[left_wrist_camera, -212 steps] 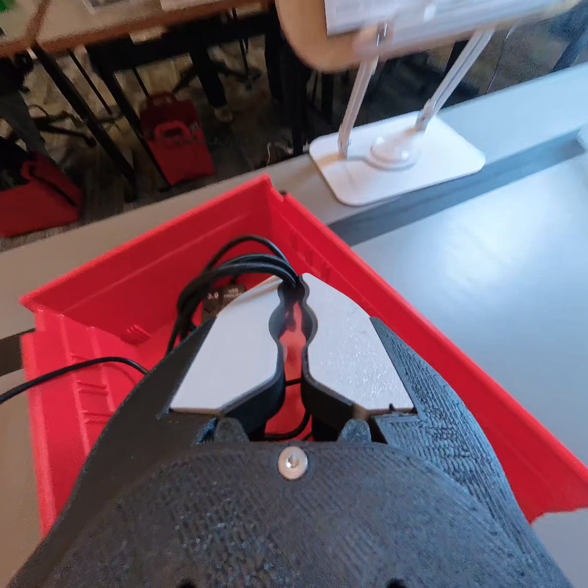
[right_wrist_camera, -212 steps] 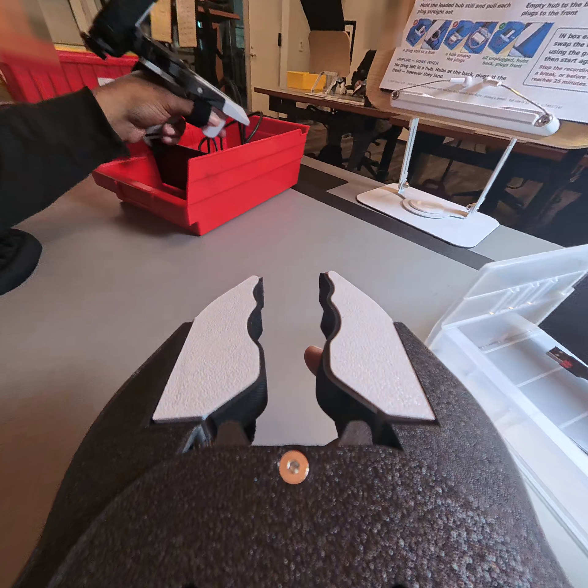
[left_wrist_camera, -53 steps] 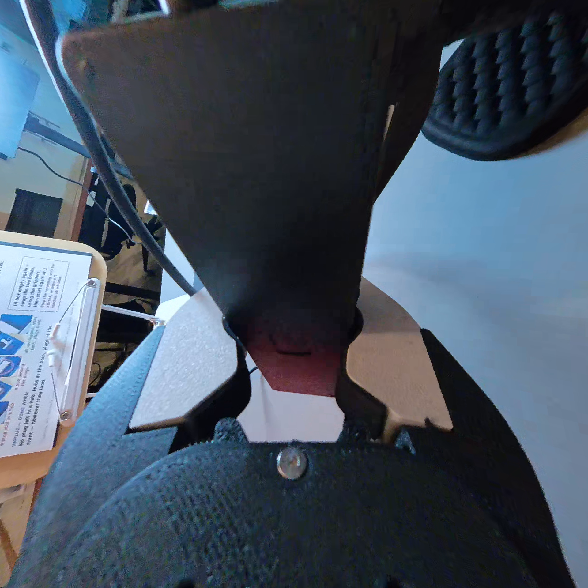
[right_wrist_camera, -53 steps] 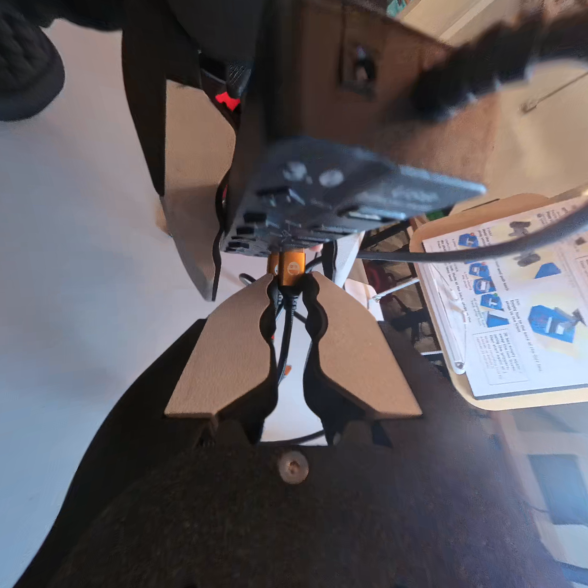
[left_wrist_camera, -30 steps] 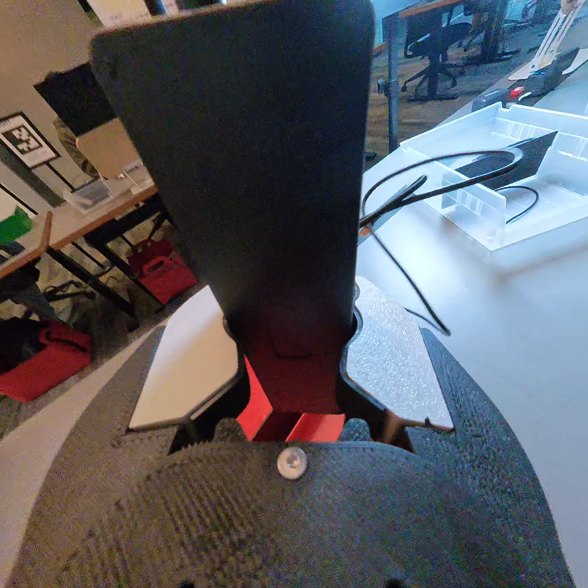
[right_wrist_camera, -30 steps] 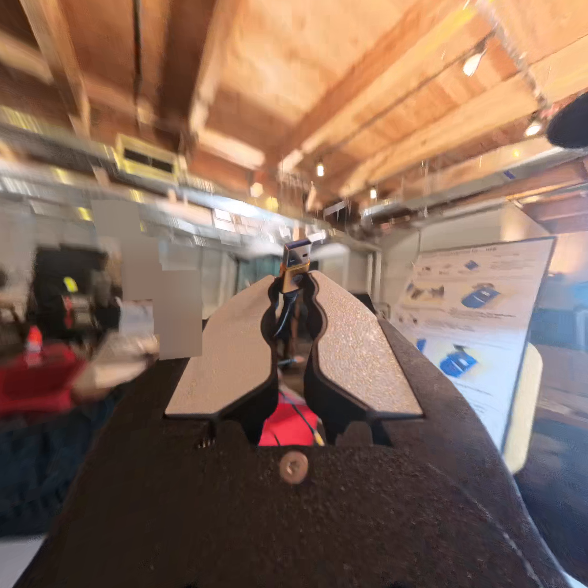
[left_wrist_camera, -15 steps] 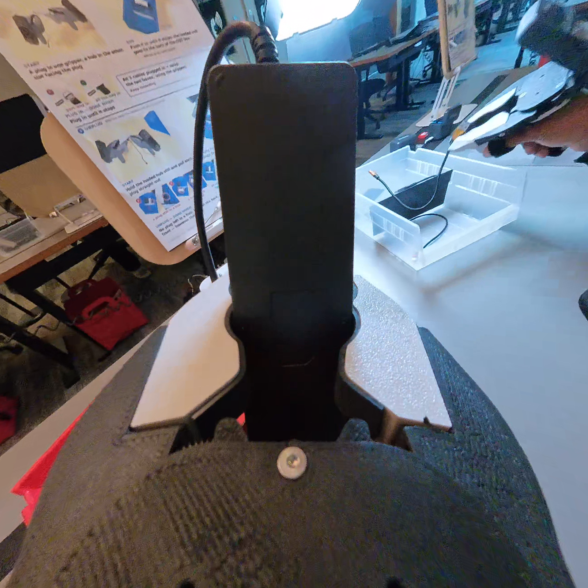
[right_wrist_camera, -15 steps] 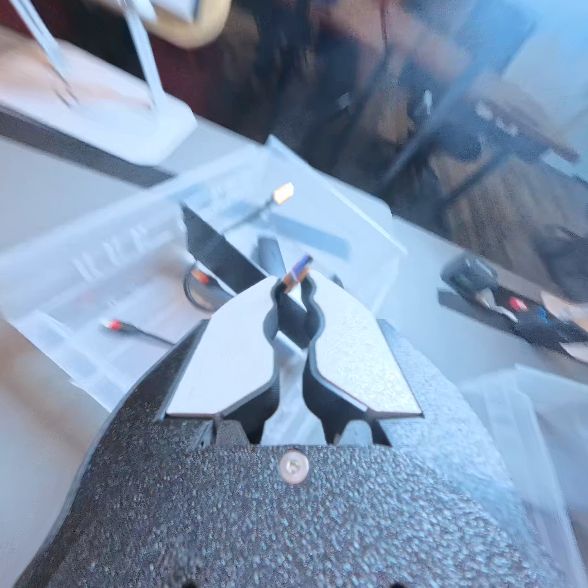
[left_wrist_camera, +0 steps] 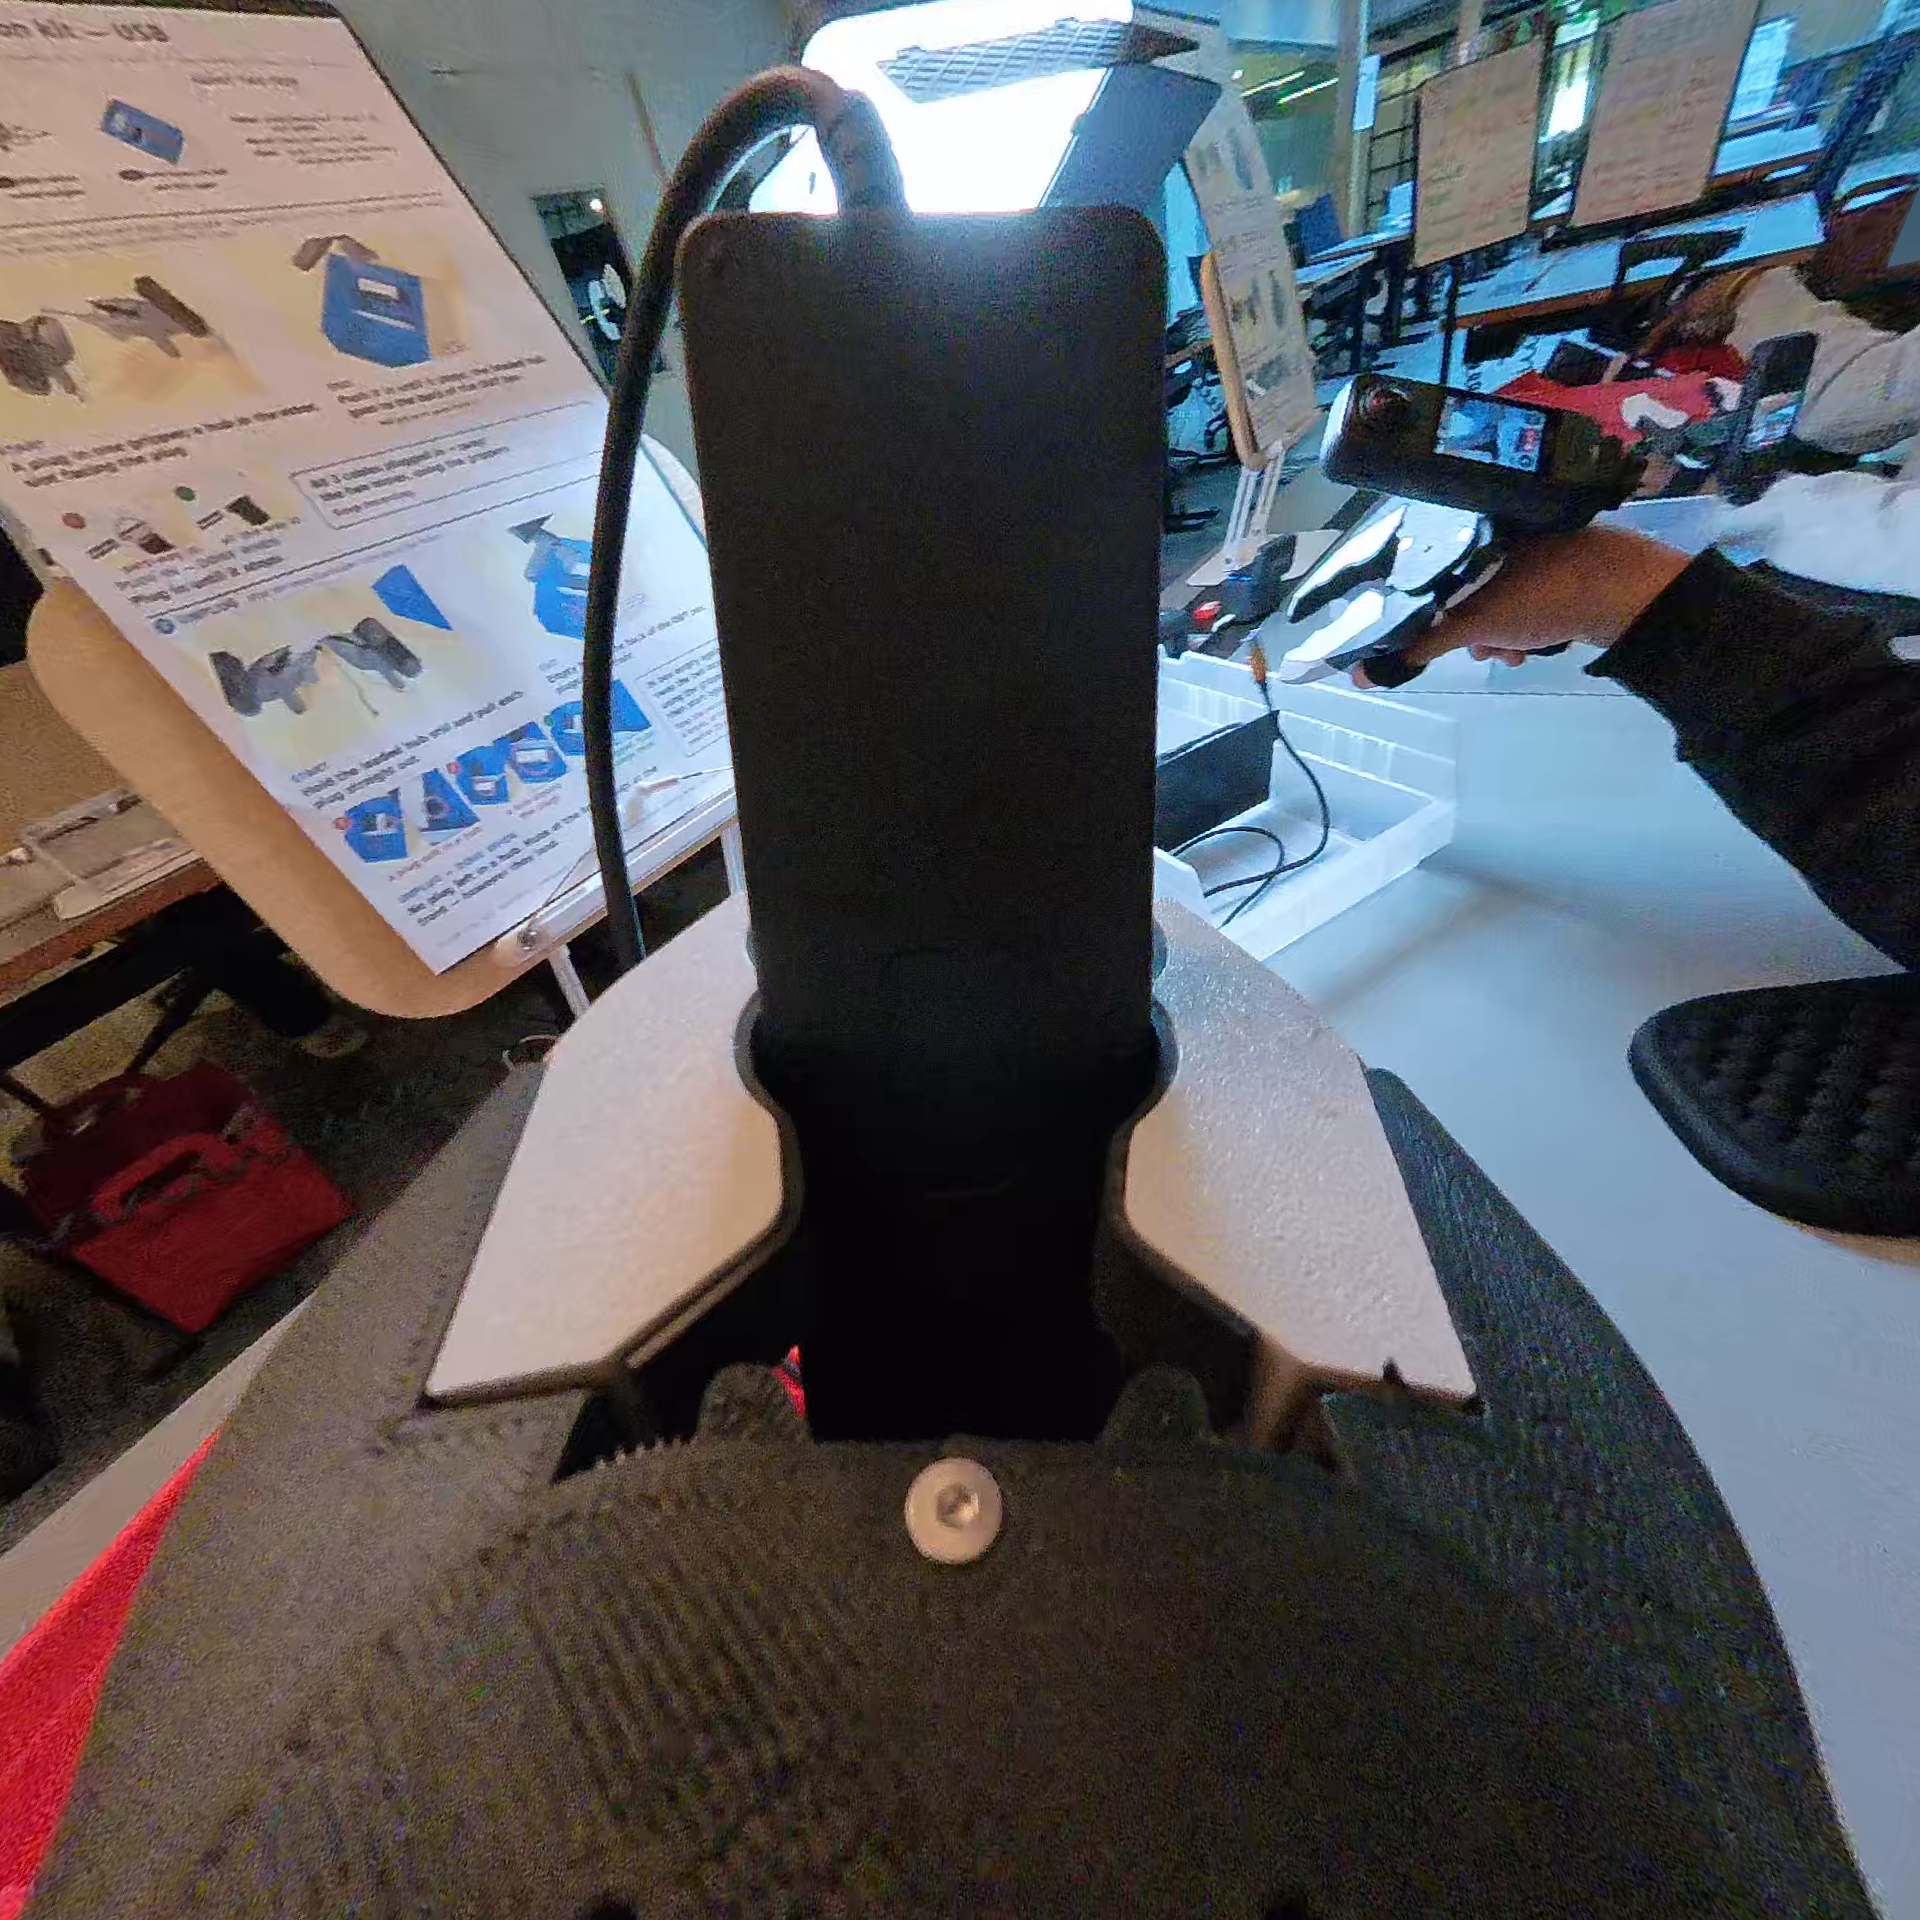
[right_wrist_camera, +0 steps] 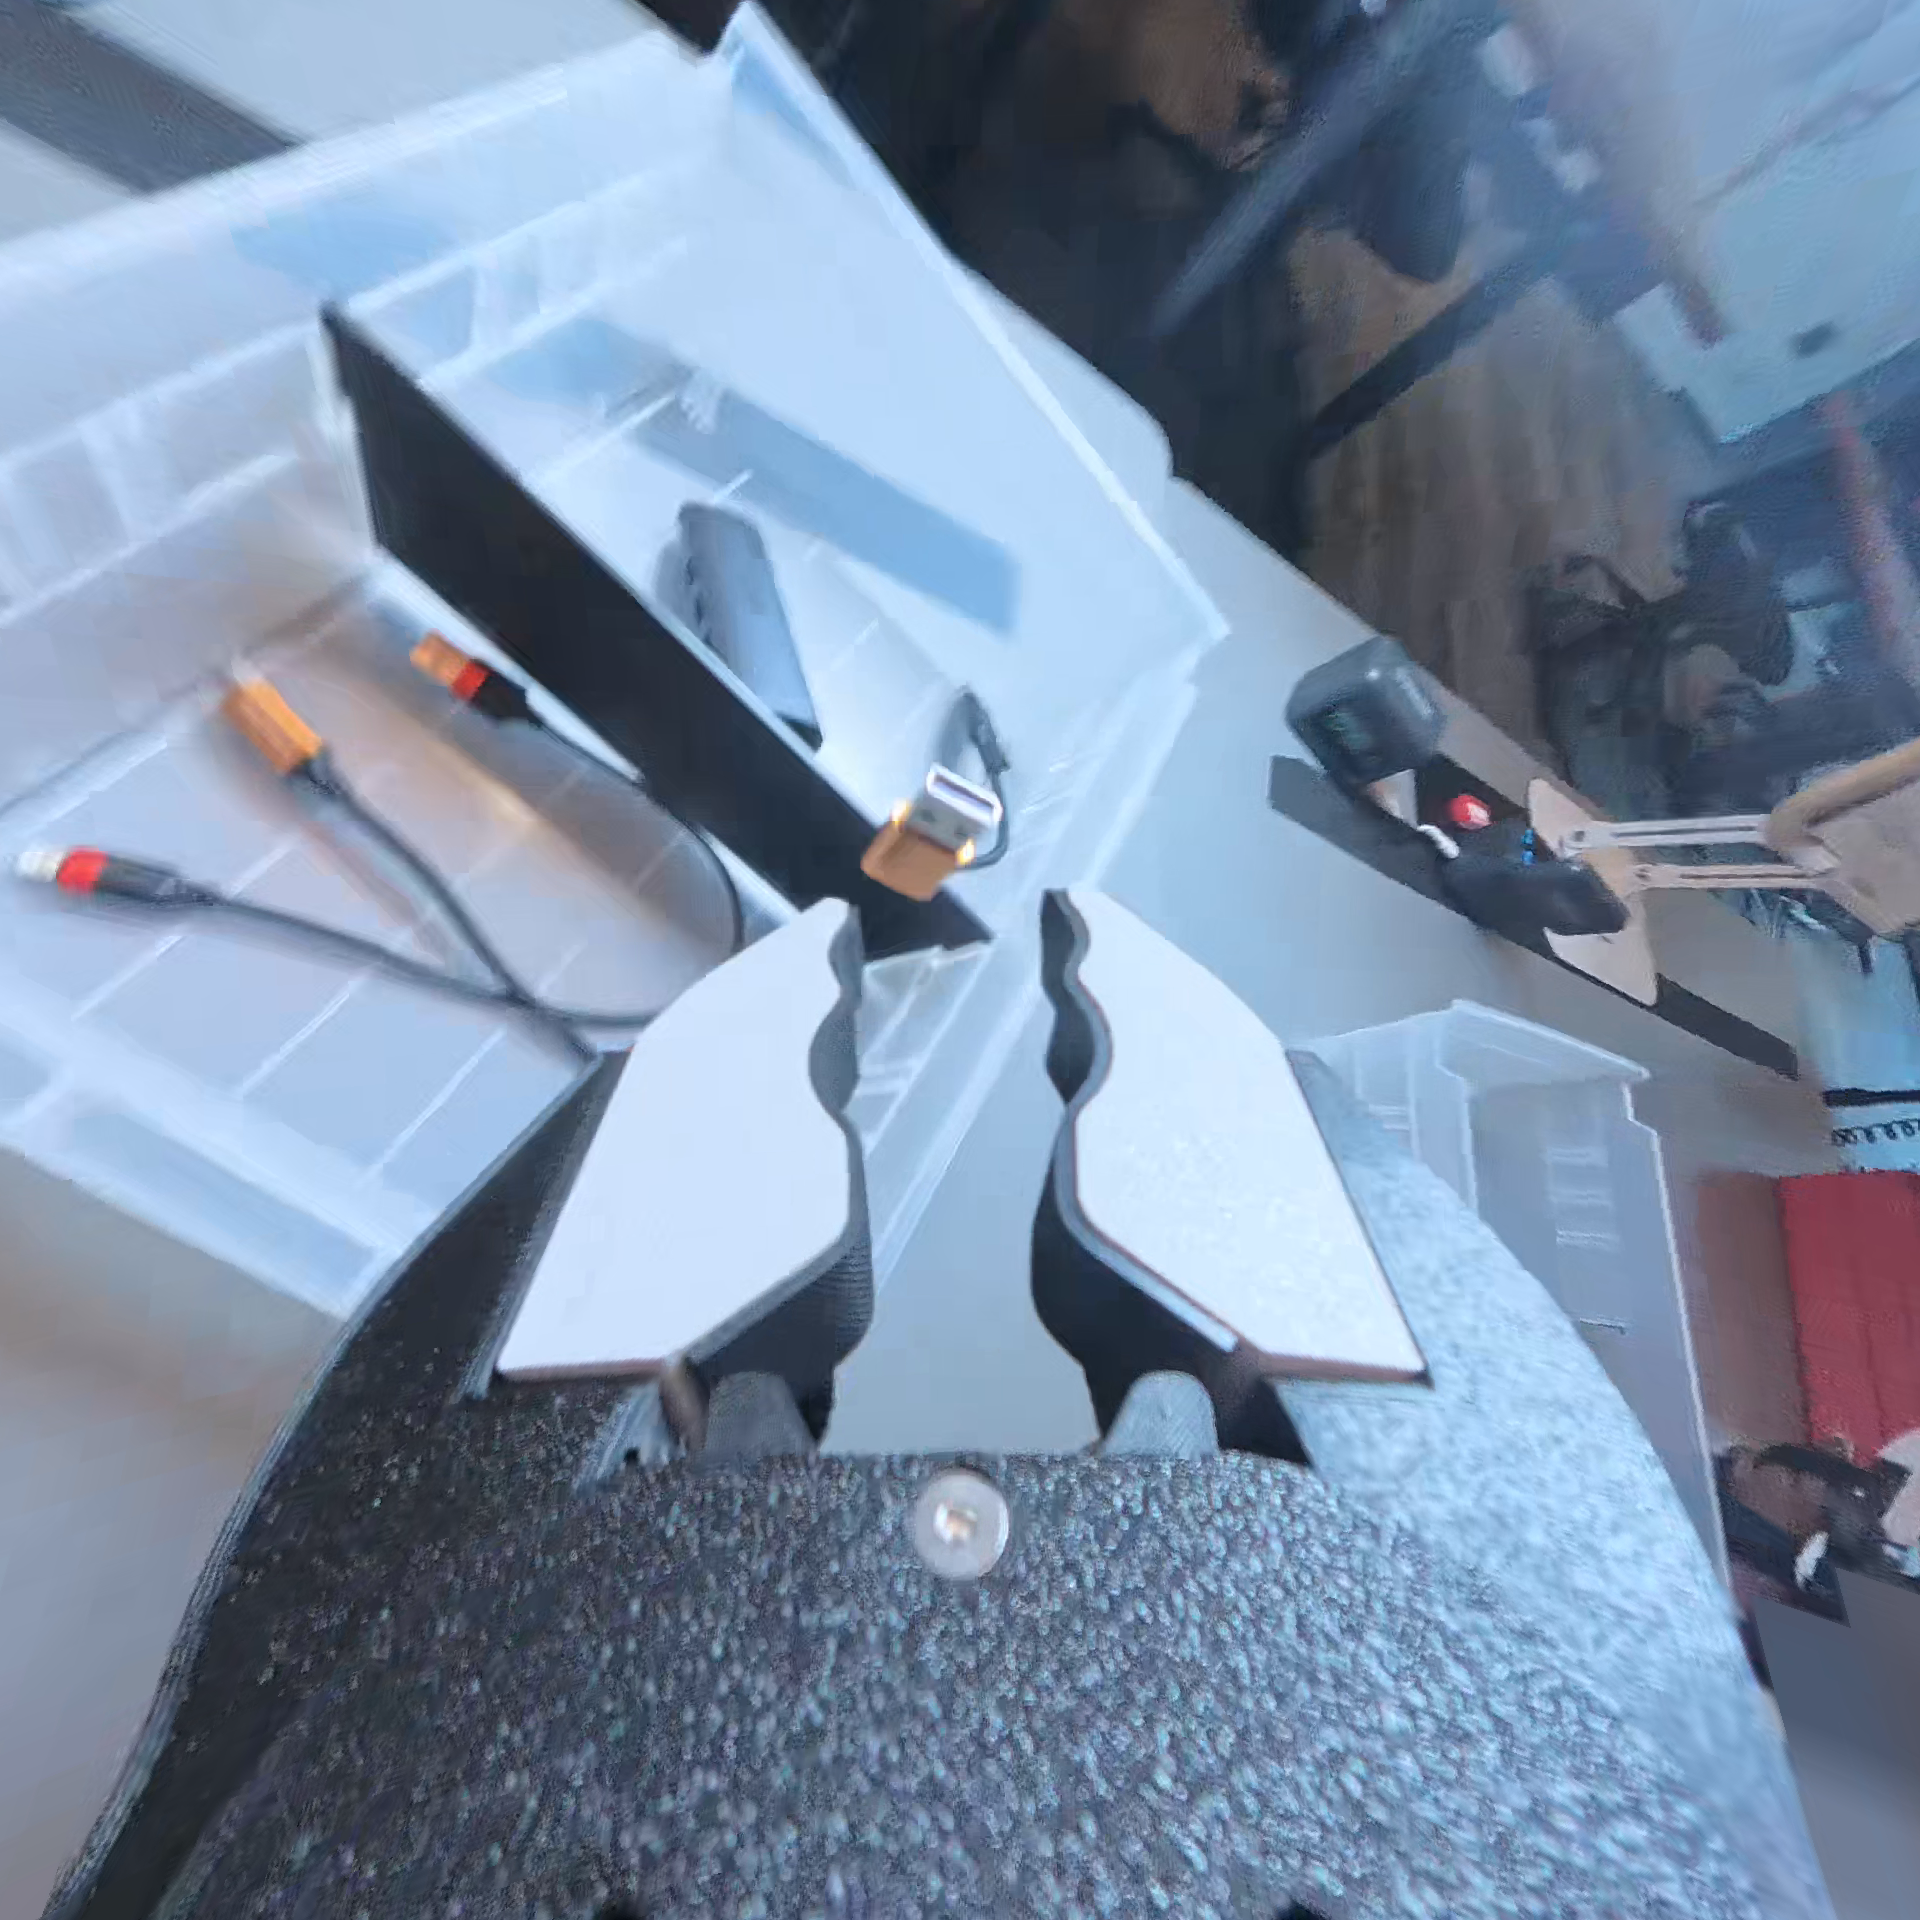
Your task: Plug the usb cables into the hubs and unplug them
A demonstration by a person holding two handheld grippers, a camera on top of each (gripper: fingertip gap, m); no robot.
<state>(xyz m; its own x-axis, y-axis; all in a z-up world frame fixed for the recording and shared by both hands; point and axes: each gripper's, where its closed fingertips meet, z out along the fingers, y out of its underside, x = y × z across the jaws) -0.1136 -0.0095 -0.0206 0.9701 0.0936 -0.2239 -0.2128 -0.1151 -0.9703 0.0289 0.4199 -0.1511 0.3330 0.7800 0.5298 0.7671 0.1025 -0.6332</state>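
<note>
Table: your grey table (left_wrist_camera: 1621, 997) carries a clear tray (right_wrist_camera: 208, 1039).
Plug: orange plug (right_wrist_camera: 920, 847) lies just ahead of your spread, empty right gripper (right_wrist_camera: 951, 925), pointing up-right.
Hub: your left gripper (left_wrist_camera: 951, 1023) squeezes the black hub (left_wrist_camera: 925, 582), upright.

Black divider (right_wrist_camera: 623, 644) splits clear tray (right_wrist_camera: 1091, 582); cables (right_wrist_camera: 436, 935) clutter near side, hub (right_wrist_camera: 738, 613) beyond.

A flat black USB hub (left_wrist_camera: 935, 644) stands upright, its cable (left_wrist_camera: 623, 540) curling off the top. My orange-collared USB plug (right_wrist_camera: 930, 831) hangs over the clear organizer tray (right_wrist_camera: 1039, 488), beside a grey hub (right_wrist_camera: 743, 623).
</note>
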